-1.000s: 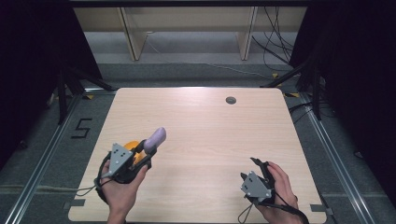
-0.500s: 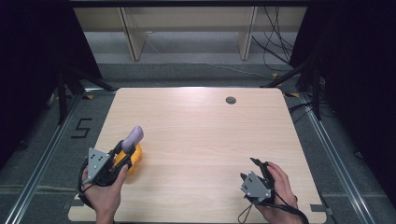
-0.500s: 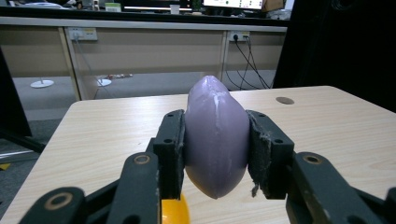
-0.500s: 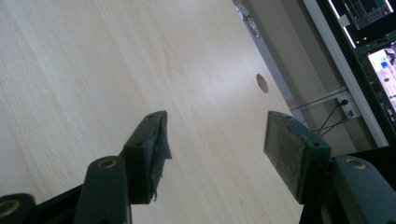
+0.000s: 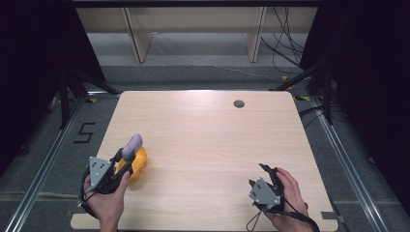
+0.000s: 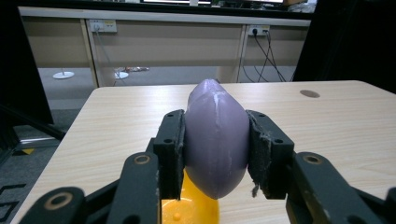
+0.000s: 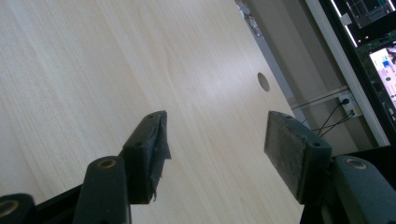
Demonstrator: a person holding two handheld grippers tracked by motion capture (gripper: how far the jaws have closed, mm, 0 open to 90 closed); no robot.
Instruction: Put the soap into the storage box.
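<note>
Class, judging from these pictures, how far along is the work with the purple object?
Done: the left gripper is shut on the purple object, clamped between both pads. In hand: it is held just above the yellow object near the table's left edge. Left: setting it down and letting go. The right gripper rests open and empty.

A single sign could be read: a black figure "5" [image 5: 85, 131] stood marked on the grey floor [image 5: 43, 159] to the left of the table [image 5: 203, 125], near its far left corner, in the high view. A lit screen [image 7: 385, 58] showed at the right edge of the right gripper view, but whatever was written on it was too small and blurred to make out.
</note>
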